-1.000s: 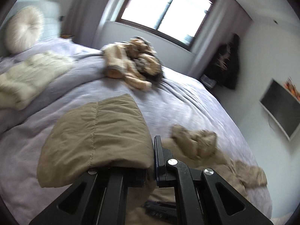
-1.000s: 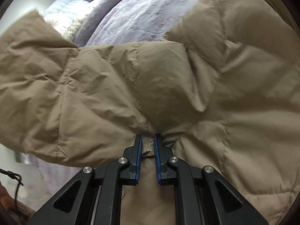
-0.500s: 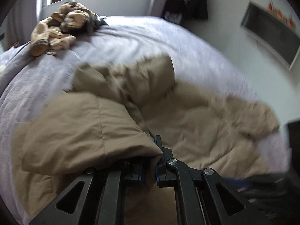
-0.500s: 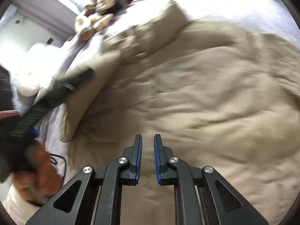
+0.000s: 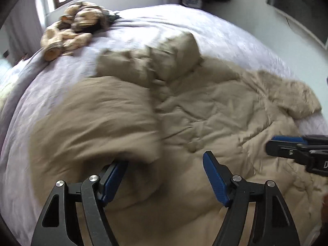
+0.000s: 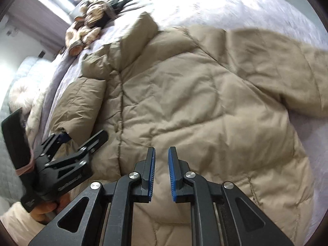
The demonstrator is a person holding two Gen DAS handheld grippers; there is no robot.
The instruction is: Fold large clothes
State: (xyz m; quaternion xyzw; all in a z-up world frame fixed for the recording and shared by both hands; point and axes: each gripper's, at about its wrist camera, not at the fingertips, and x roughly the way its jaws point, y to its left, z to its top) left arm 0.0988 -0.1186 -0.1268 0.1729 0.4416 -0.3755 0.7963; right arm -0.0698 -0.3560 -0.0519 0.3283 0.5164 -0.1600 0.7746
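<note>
A tan puffer jacket (image 6: 205, 106) lies spread on the lavender bed (image 5: 205, 26), front up, collar toward the far side. My left gripper (image 5: 164, 170) hovers over its lower left part, jaws opening wide. The blurred left sleeve (image 5: 98, 119) sags over the left fingertip (image 5: 114, 174) and no pad presses on it. In the right wrist view the left gripper (image 6: 82, 143) stands spread beside that sleeve's cuff. My right gripper (image 6: 162, 164) hangs above the jacket's hem, its jaws opening a little with nothing between them. It also shows as the right gripper (image 5: 287, 149) at the left wrist view's right edge.
A heap of brown and cream clothes (image 5: 75, 24) sits at the bed's far side below a window. Cream pillows (image 6: 22, 90) lie at the bed's left end. A dark panel (image 5: 297, 6) hangs on the wall. A person's hand (image 6: 45, 209) holds the left gripper.
The left gripper carried the sleeve across onto the jacket, sank, then went from shut to wide open, and the sleeve is dropping. The right gripper let go of the jacket, rose and widened slightly.
</note>
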